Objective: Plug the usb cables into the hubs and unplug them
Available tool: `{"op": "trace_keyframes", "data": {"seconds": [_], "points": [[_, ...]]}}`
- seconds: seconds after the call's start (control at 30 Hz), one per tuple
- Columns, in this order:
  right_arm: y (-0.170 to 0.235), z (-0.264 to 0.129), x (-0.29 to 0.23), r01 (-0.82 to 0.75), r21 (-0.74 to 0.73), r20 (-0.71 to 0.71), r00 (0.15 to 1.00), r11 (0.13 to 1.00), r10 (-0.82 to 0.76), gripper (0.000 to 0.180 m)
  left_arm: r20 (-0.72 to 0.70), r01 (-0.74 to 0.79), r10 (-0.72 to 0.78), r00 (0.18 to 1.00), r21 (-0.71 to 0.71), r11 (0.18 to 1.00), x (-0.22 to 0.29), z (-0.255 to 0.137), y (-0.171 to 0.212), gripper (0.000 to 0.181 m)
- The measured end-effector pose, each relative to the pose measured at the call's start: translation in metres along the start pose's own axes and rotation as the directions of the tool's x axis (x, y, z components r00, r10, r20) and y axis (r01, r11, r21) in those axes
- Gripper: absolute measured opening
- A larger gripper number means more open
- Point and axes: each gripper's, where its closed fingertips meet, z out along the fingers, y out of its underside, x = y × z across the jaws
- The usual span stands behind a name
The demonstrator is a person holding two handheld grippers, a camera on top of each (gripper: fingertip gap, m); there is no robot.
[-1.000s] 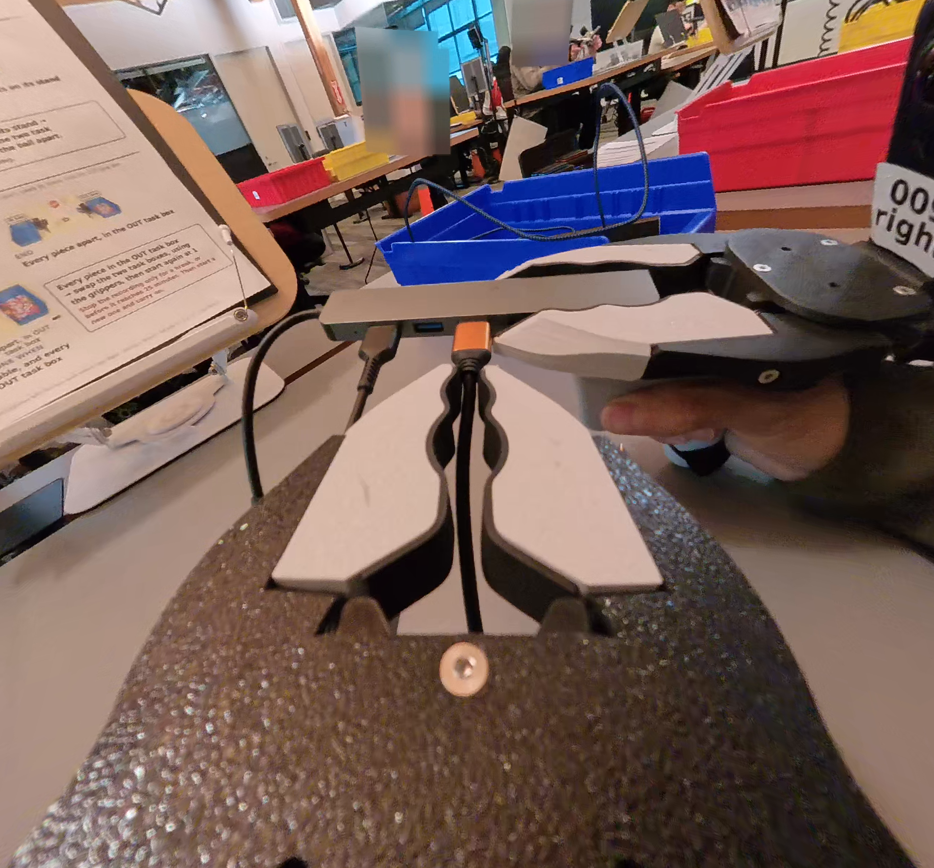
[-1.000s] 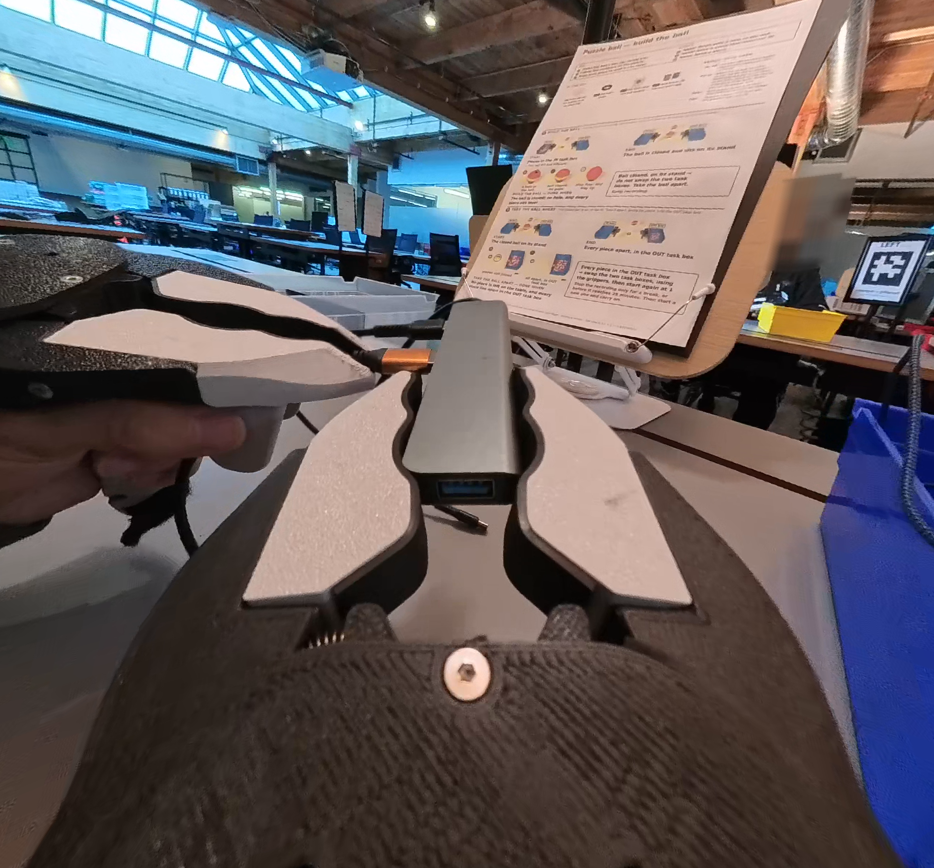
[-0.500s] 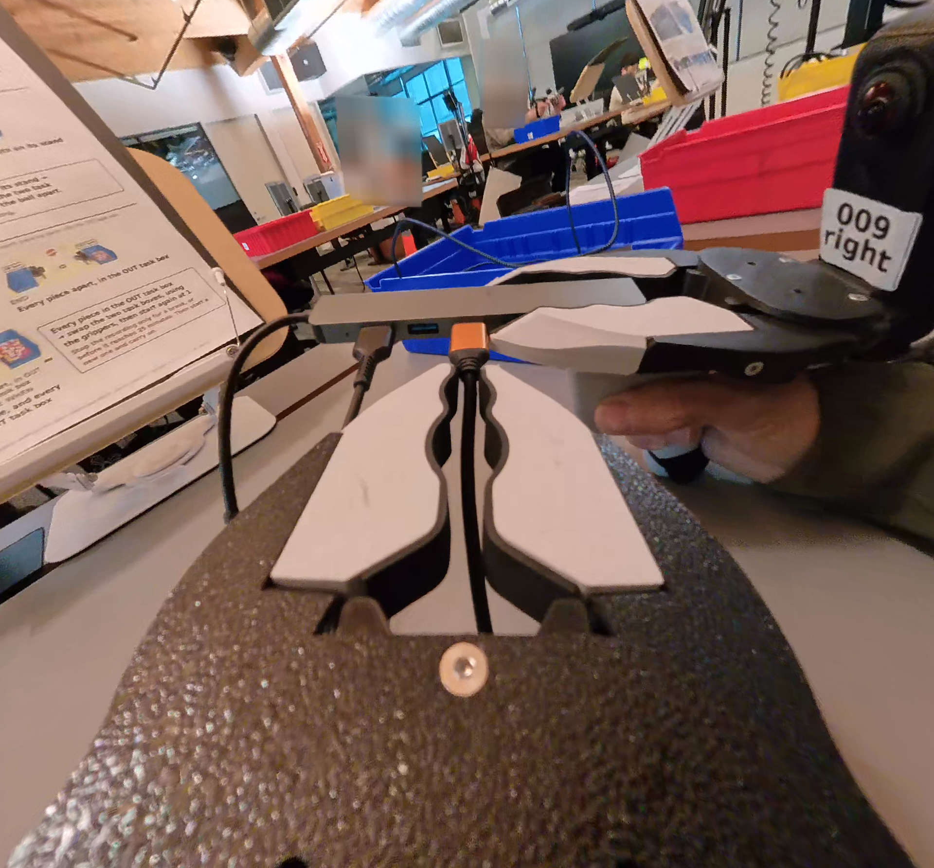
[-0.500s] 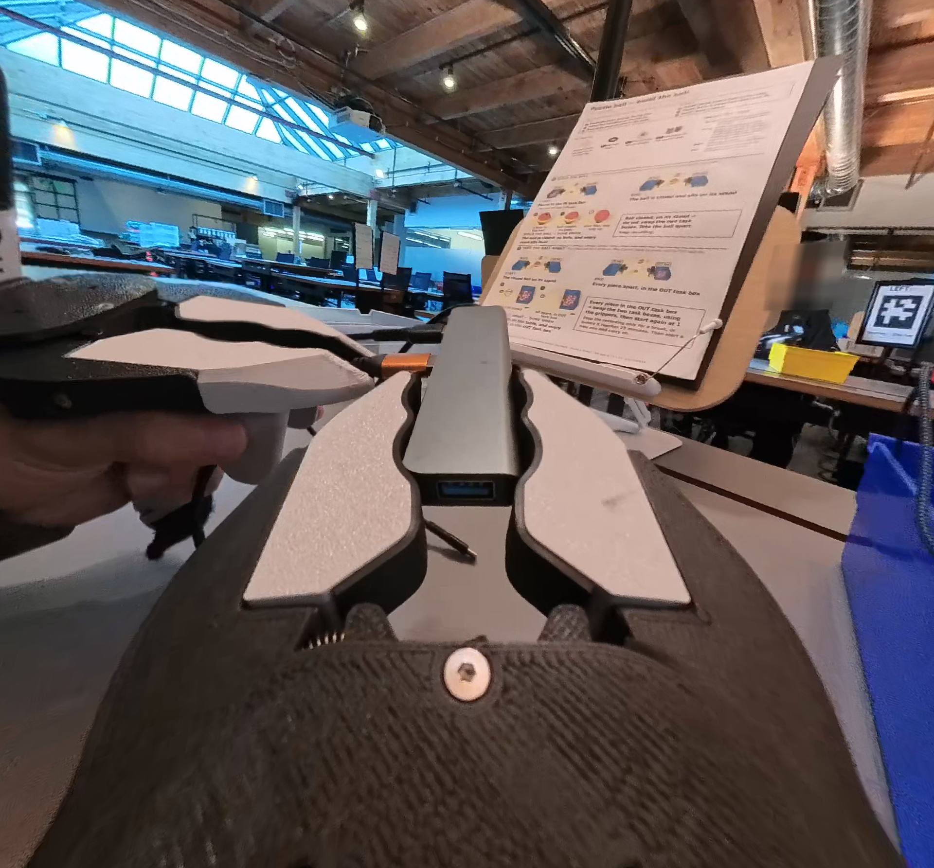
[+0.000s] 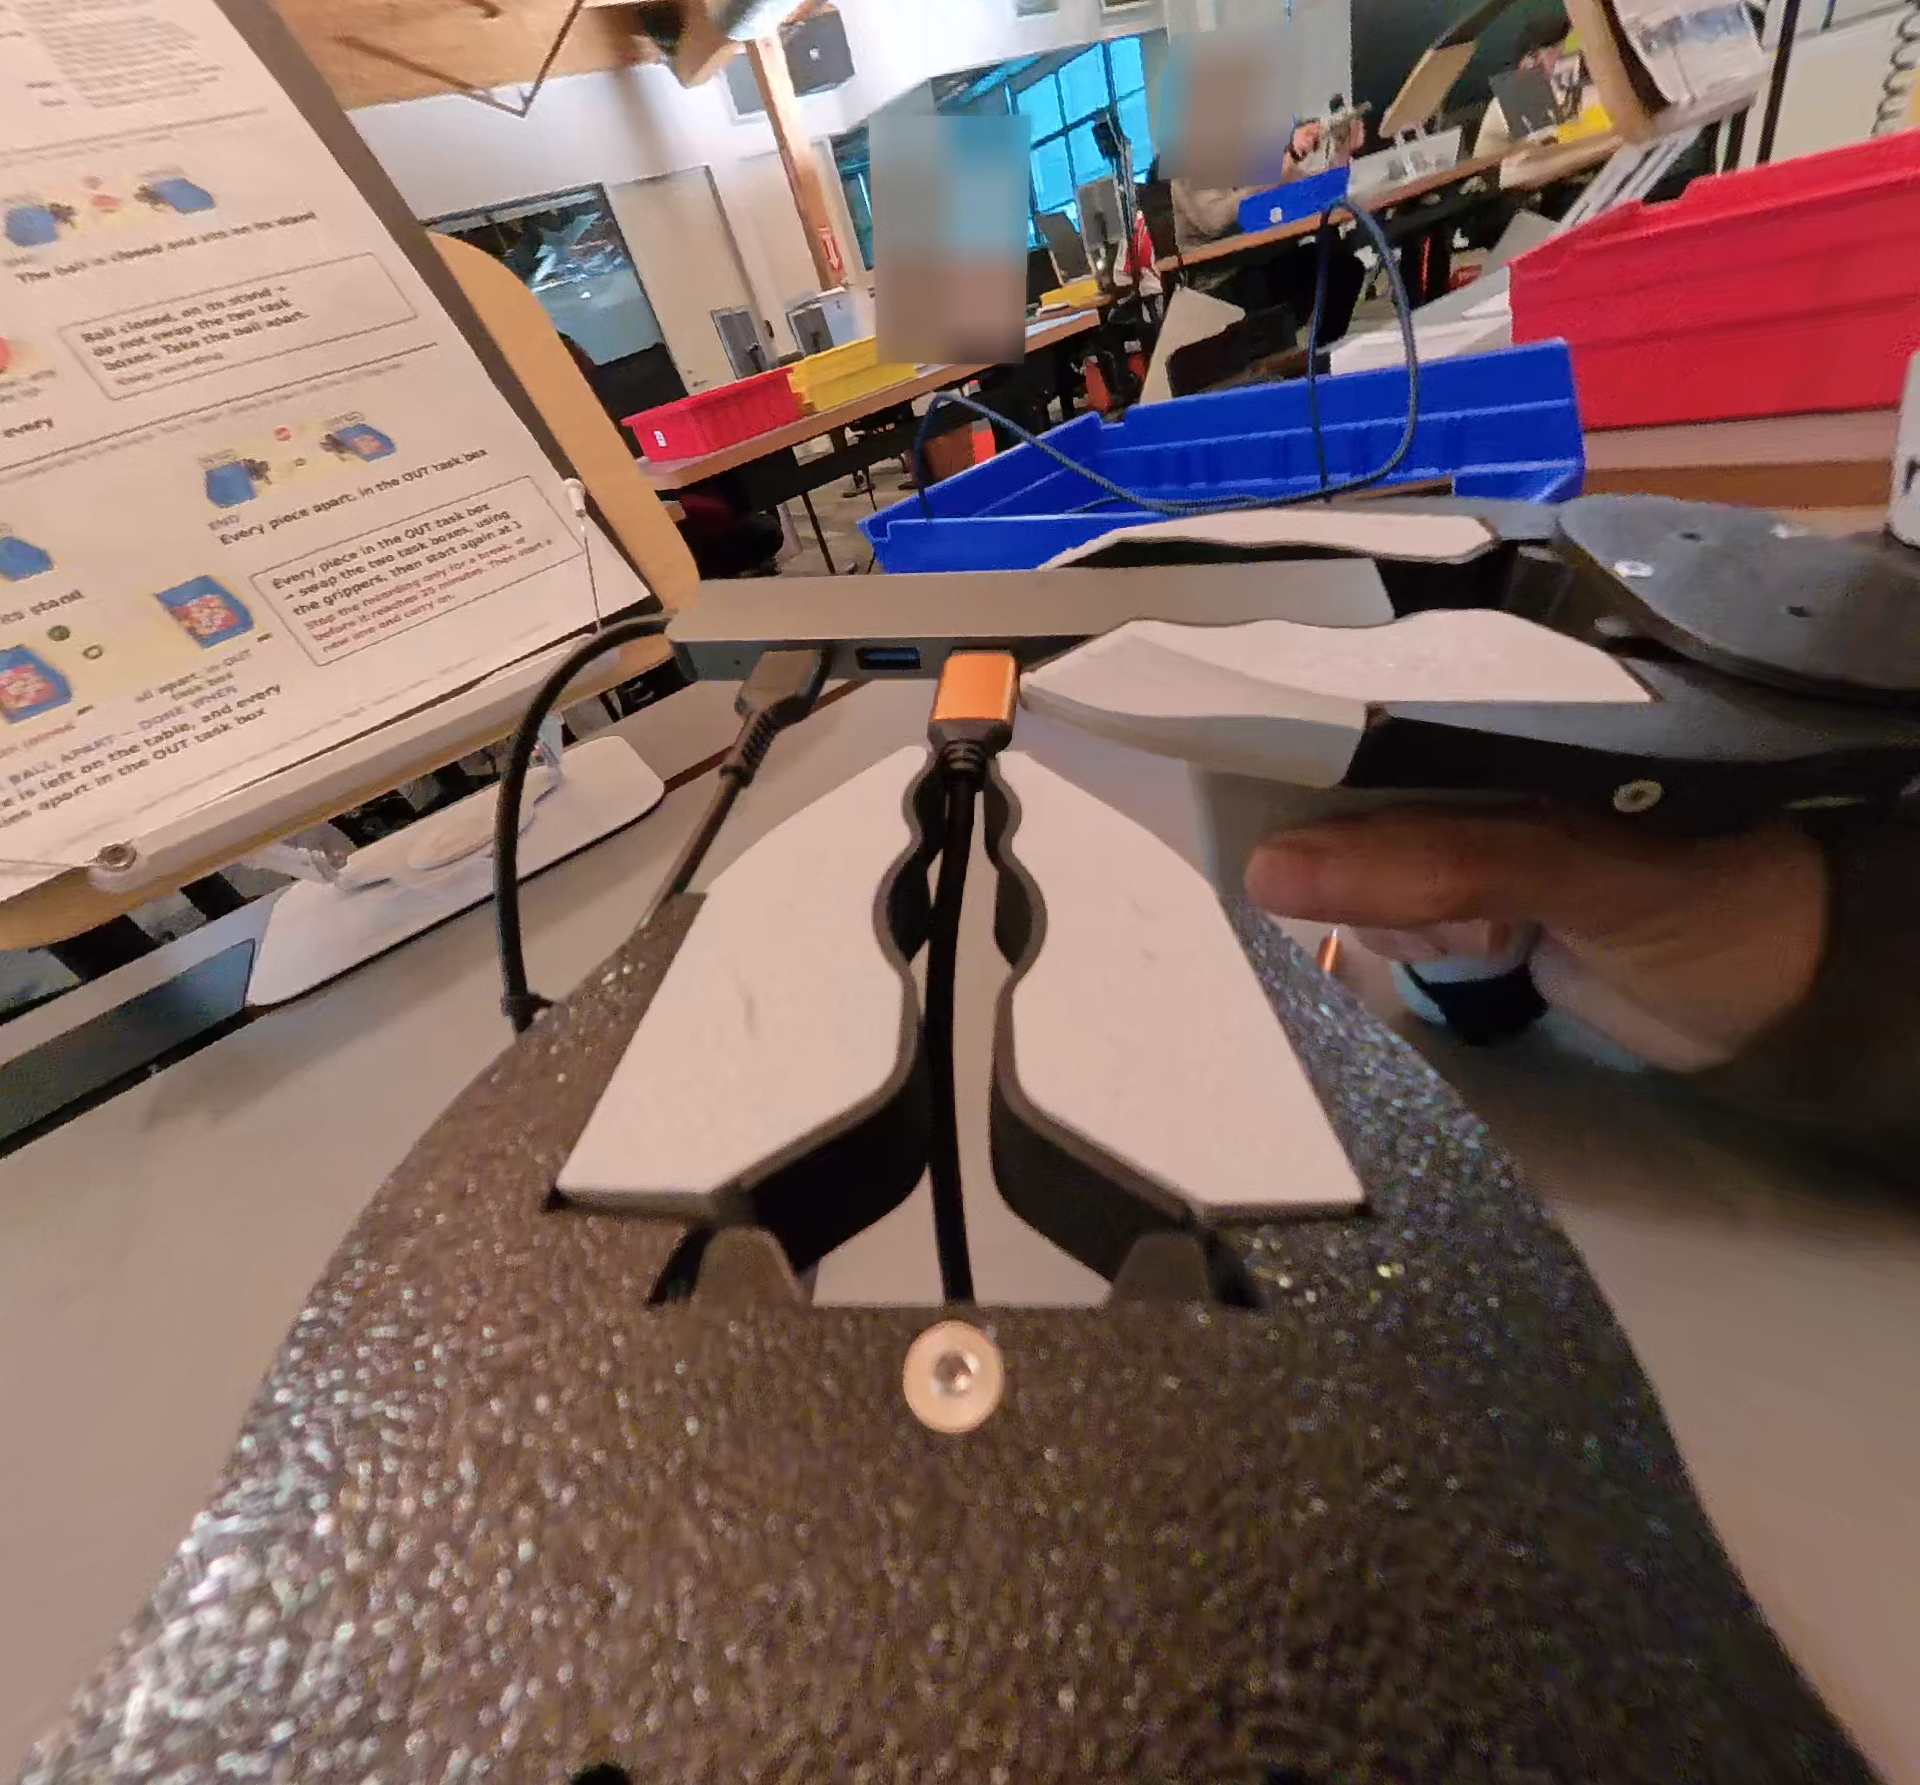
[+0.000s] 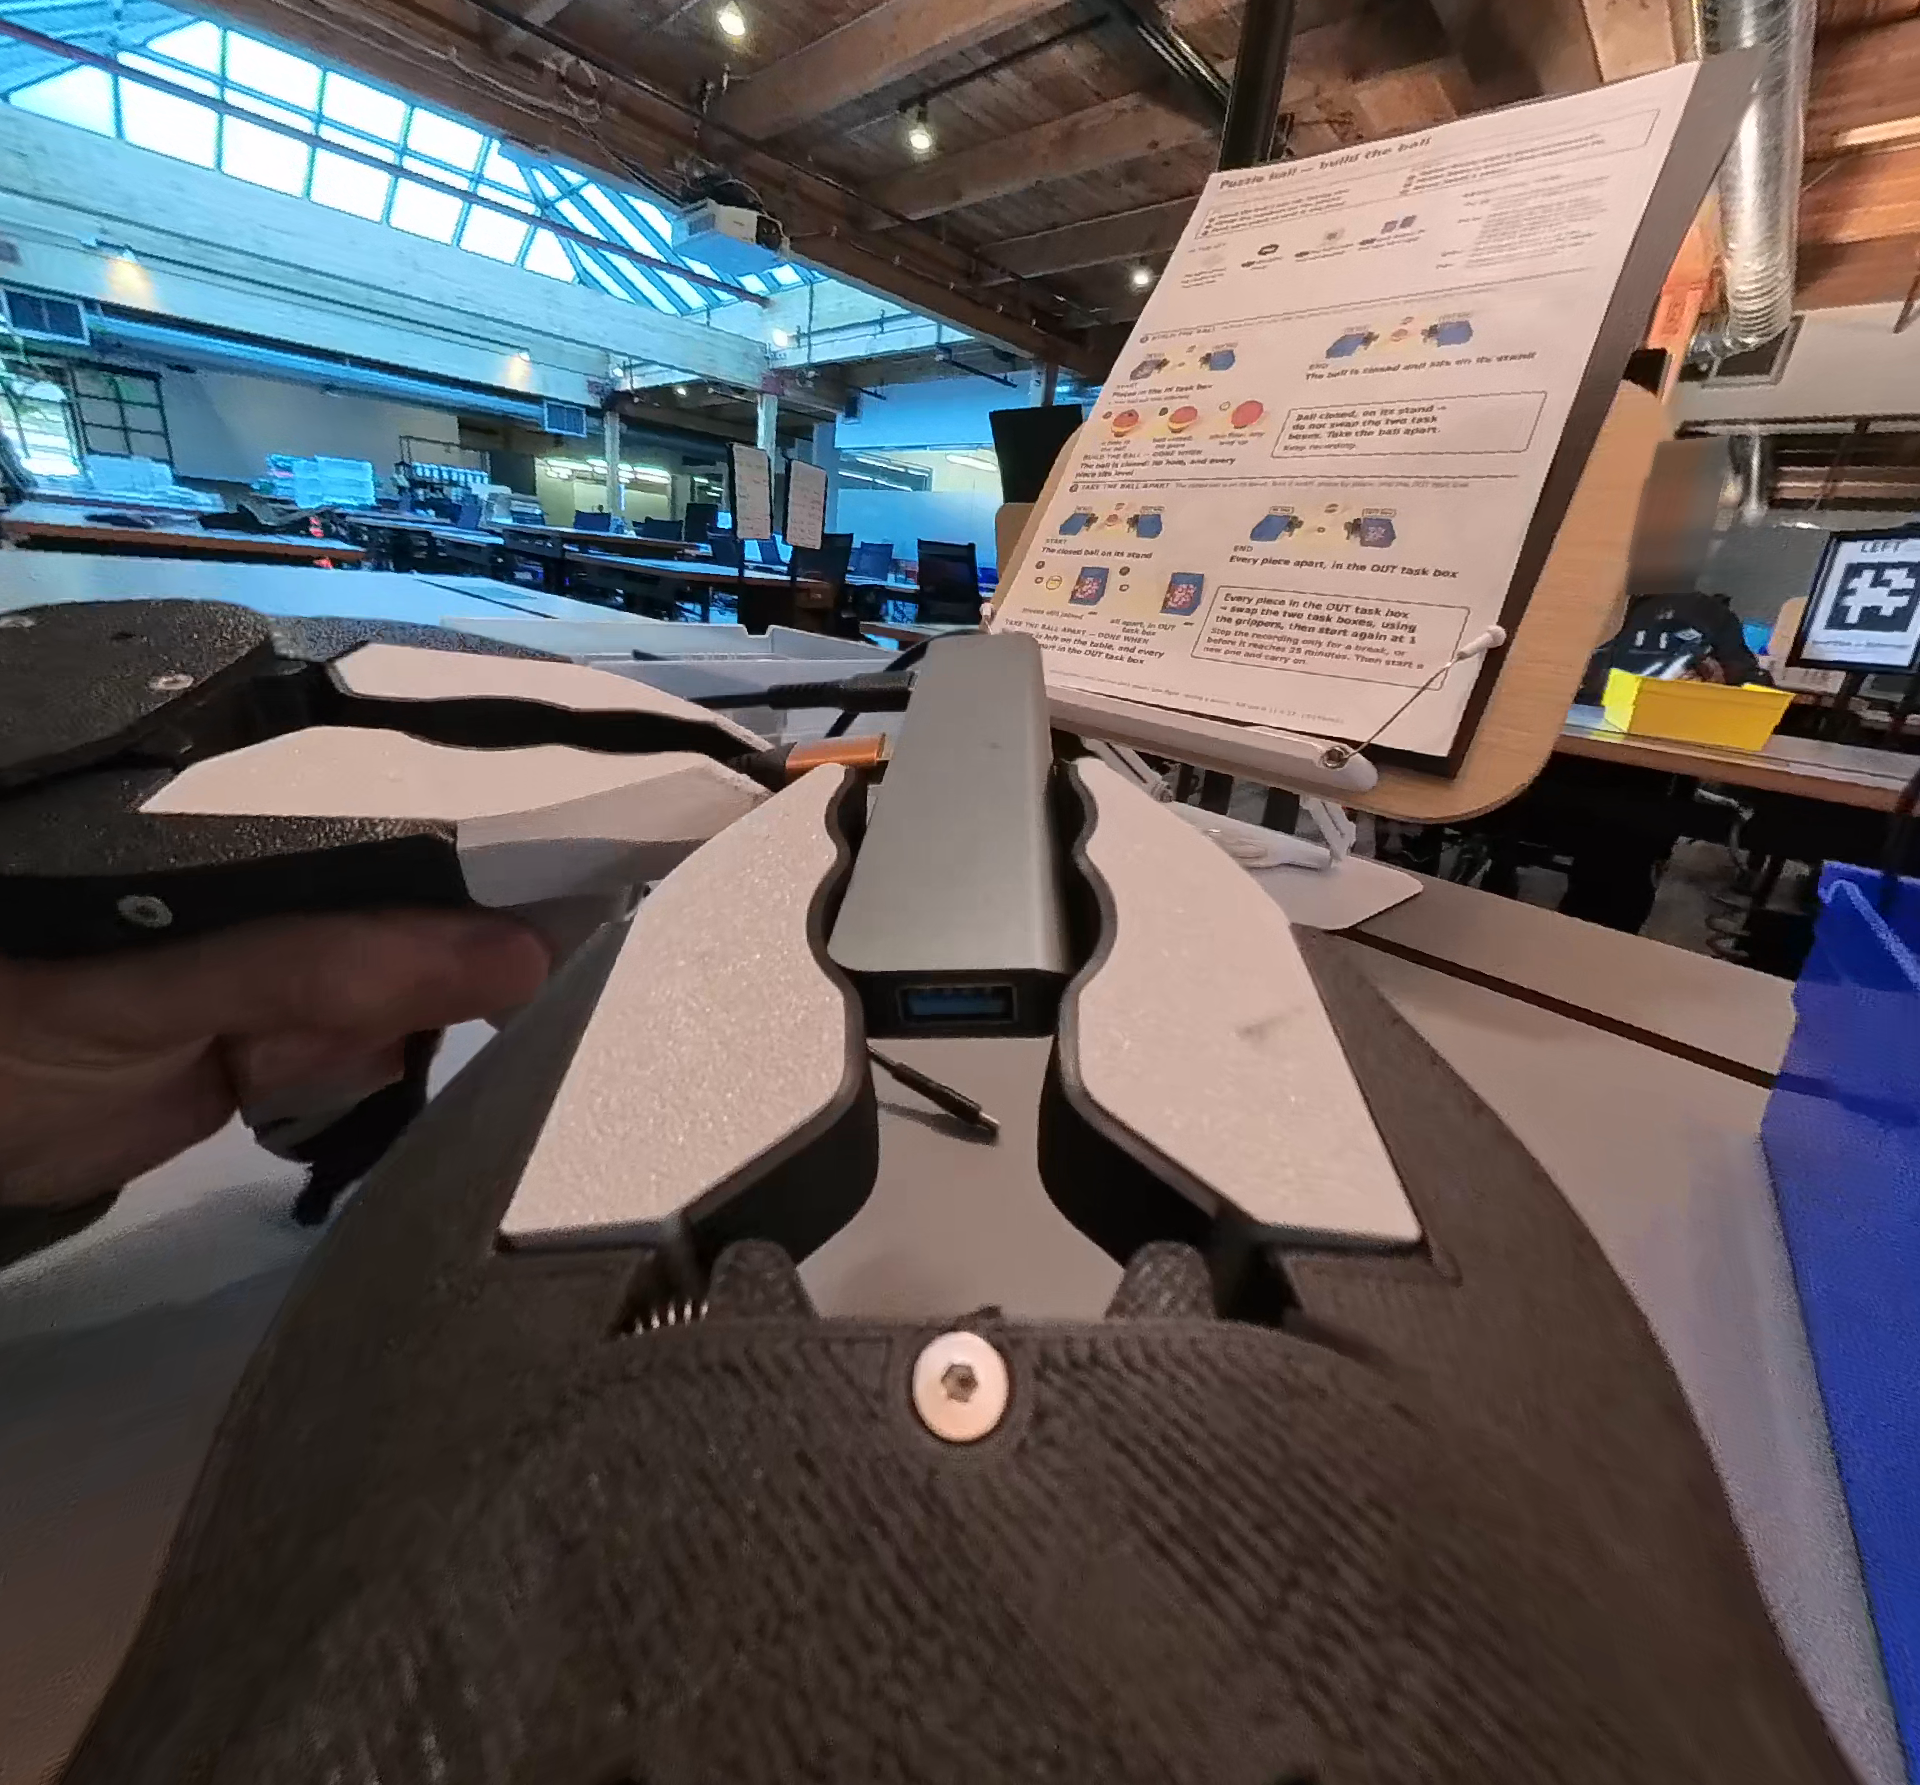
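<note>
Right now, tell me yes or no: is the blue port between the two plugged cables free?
Yes: in the left wrist view the blue port on the hub sits empty between the black plug and the orange plug.

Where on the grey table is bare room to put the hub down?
Bare table lies left of the left gripper, before the white stand base. More lies between the right gripper and the blue bin. It is crowded around the hub, where both cables and both grippers meet.
</note>
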Motion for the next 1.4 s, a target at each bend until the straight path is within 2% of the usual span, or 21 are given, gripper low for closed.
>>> {"op": "trace_keyframes", "data": {"seconds": [0.27,0.4,0.57,0.67,0.93,1.07,1.17,1.27,1.4], "points": [[0.004,0.001,-0.002,-0.053,-0.035,0.049,0.997,0.998,0.055,0.036,0.006,-0.079,0.079,0.997,-0.038,0.996,-0.001,-0.001,0.002,0.005],[0.004,0.001,0.0,-0.061,-0.042,0.032,0.998,0.997,0.062,0.036,-0.022,0.029,-0.03,0.999,-0.047,0.998,-0.001,0.001,0.001,0.005],[0.003,0.0,0.005,-0.088,-0.03,0.015,0.996,0.996,0.089,0.036,-0.03,-0.114,0.111,0.993,-0.087,0.99,-0.001,0.005,-0.003,0.005],[0.003,0.0,0.007,-0.098,-0.028,0.008,0.995,0.995,0.098,0.036,-0.08,-0.036,0.028,0.996,-0.1,0.994,0.0,0.007,-0.005,0.005],[0.005,0.002,0.007,-0.095,-0.047,0.008,0.995,0.994,0.096,0.036,-0.069,-0.061,0.053,0.996,-0.113,0.992,-0.002,0.007,-0.003,0.006],[0.007,0.003,0.006,-0.065,-0.066,-0.009,0.998,0.996,0.065,0.035,-0.067,-0.011,0.003,0.998,-0.122,0.992,-0.003,0.007,0.001,0.007],[0.008,0.004,0.007,-0.087,-0.074,-0.003,0.996,0.993,0.087,0.035,-0.057,-0.023,0.014,0.998,-0.156,0.988,-0.004,0.008,0.005,0.007],[0.007,0.003,0.008,-0.099,-0.067,-0.007,0.995,0.993,0.099,0.036,-0.099,0.027,-0.048,0.994,-0.202,0.979,-0.003,0.01,0.005,0.006],[0.005,0.002,0.009,-0.168,-0.05,0.047,0.984,0.985,0.17,0.035,-0.151,0.018,-0.044,0.988,-0.17,0.985,0.0,0.01,0.001,0.007]]}}
